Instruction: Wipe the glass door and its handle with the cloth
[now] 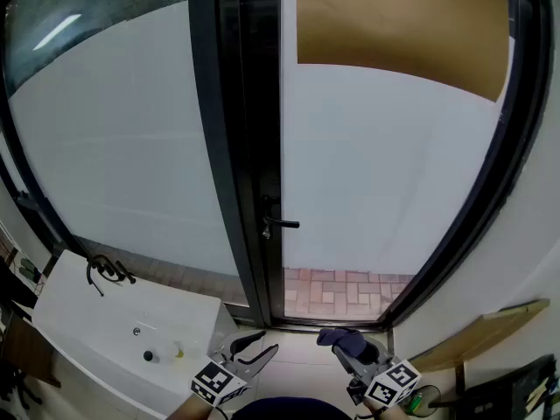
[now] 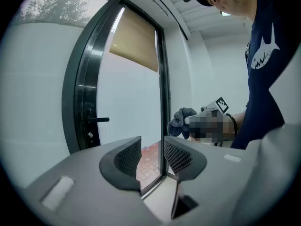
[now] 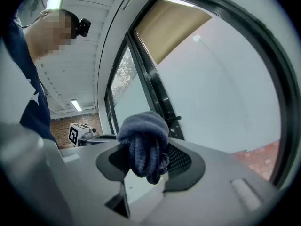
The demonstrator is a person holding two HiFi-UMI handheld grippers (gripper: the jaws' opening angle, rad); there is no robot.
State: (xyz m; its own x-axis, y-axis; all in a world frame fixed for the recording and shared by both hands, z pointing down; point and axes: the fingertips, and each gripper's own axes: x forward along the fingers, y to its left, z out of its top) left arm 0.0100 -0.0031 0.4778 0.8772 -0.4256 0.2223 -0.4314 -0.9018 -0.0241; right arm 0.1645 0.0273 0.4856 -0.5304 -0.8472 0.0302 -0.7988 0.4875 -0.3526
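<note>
L gripper (image 1: 254, 348) held low near the floor, tipped up toward the dark door frame (image 1: 236, 147), fingers (image 2: 127, 157) released w/ nothing btwn them. Handle (image 1: 282, 223) sticks out from the frame above and btwn both grippers, w/ the glass door (image 1: 385, 173) to its right, neither touched. R gripper (image 1: 357, 353) also low, near L gripper, angled toward the glass, fingers clenched on the bunched dark-blue cloth (image 3: 143, 142), well apart from door.

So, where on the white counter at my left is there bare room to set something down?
The white counter is bare along its middle, between the black tangle at its end by the glass pane and the small objects on its end near the left gripper. Those two ends are crowded.
</note>
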